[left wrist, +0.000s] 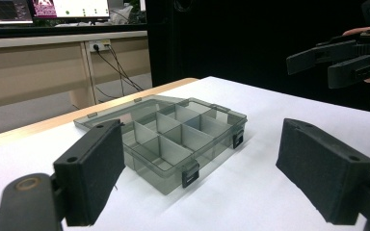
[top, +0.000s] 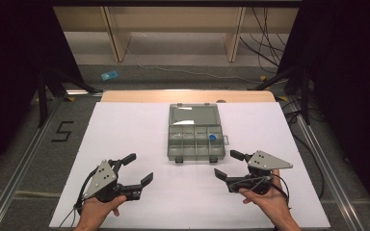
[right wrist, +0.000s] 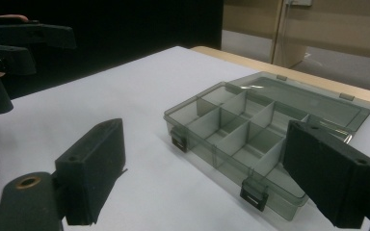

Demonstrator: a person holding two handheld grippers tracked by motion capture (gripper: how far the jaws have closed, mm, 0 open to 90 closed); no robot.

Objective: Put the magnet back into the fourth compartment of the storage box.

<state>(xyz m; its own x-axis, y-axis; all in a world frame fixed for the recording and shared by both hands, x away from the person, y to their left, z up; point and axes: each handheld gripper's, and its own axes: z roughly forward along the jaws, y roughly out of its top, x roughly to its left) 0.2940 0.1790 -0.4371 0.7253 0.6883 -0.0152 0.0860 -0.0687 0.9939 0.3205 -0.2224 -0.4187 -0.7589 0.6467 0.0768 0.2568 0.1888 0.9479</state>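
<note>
Two hands come in at the near edge of the high view, each holding a set of tongs over the white counter (top: 125, 130). On the left, the left tongs (top: 137, 168) point toward the right and far side, with the jaws spread wide and nothing between them. On the right, the right tongs (top: 229, 165) point toward the left, also spread wide and empty. A grey three-cornered plate sits on top of each.

Between the two tongs and a little farther away, near the middle of the counter, lies a clear grey plastic box (top: 195, 132). Its lid is thrown fully open and lies flat on the far side of the tray. Thin walls split the tray into two rows of small compartments. A small blue thing (top: 212, 138) sits in a compartment toward the right of the far row; it may be a cap or a bead, but it is too small to tell.

From the left gripper view, the box (left wrist: 166, 139) lies ahead between the two black jaws, apart from both, with dark latches on its near wall. The right tongs (left wrist: 318, 62) hang above the counter at the upper right.

From the right gripper view, the box (right wrist: 250, 130) lies ahead and to the right, and the left tongs (right wrist: 21, 45) hang at the upper left.
</note>
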